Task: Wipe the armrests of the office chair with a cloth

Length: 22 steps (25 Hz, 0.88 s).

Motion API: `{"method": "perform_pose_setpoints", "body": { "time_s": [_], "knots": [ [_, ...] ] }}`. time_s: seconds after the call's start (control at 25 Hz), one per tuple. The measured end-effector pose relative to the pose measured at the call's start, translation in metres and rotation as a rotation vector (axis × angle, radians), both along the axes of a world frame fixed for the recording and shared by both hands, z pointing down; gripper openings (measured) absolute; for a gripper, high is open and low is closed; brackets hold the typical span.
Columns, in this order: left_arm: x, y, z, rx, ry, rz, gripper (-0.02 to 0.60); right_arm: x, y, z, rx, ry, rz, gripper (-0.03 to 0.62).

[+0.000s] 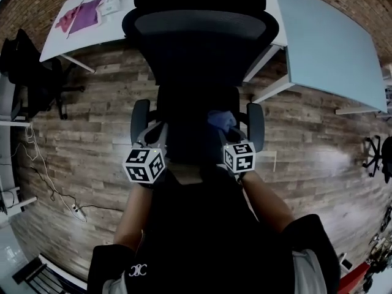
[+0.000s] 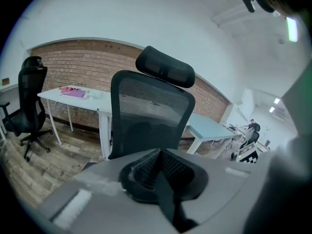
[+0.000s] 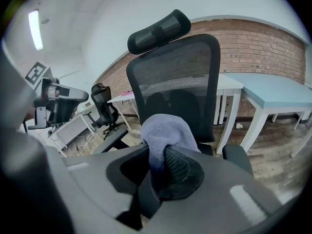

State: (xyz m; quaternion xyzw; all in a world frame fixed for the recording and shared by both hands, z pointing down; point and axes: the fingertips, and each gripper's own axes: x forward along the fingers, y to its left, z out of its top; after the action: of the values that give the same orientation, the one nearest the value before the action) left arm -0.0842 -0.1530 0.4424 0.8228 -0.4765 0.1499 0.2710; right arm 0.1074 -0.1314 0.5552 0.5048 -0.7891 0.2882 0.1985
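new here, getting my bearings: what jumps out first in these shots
A black mesh office chair fills the middle, facing the person, a white desk behind it. The right gripper is shut on a crumpled blue-grey cloth over the seat; the left gripper, beside it, is shut on nothing.

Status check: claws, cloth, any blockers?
Left claw shut, empty. Right claw shut on cloth. Not yet on armrest. No blockers seen.

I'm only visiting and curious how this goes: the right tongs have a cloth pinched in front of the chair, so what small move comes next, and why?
Probably ease the right tongs sideways and down until the cloth rests on the armrest on that side. The cloth is firmly pinched but sits beside that armrest, not yet touching it.
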Motion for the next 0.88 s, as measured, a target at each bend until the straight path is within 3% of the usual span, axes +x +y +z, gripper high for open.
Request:
{"method": "perform_pose_setpoints", "body": {
  "time_s": [0.24, 0.4, 0.6, 0.8, 0.88],
  "knots": [
    [-0.066, -0.039, 0.013, 0.016, 0.007, 0.113, 0.005, -0.049, -0.008, 0.016, -0.054, 0.072, 0.125, 0.061],
    [-0.112, -0.063, 0.021, 0.015, 0.004, 0.252, 0.005, -0.087, 0.0, 0.01, -0.106, 0.103, 0.27, 0.061],
    [-0.138, -0.078, 0.04, -0.026, 0.043, 0.406, 0.005, -0.084, 0.028, 0.0, -0.105, 0.126, 0.631, 0.061],
    [-0.121, -0.076, 0.05, -0.07, 0.068, 0.533, 0.005, -0.045, 0.056, -0.002, -0.006, 0.165, 0.982, 0.061],
    [-0.112, -0.067, 0.048, -0.069, 0.059, 0.592, 0.005, -0.032, 0.06, 0.009, 0.011, 0.156, 1.06, 0.061]
  ]
}}
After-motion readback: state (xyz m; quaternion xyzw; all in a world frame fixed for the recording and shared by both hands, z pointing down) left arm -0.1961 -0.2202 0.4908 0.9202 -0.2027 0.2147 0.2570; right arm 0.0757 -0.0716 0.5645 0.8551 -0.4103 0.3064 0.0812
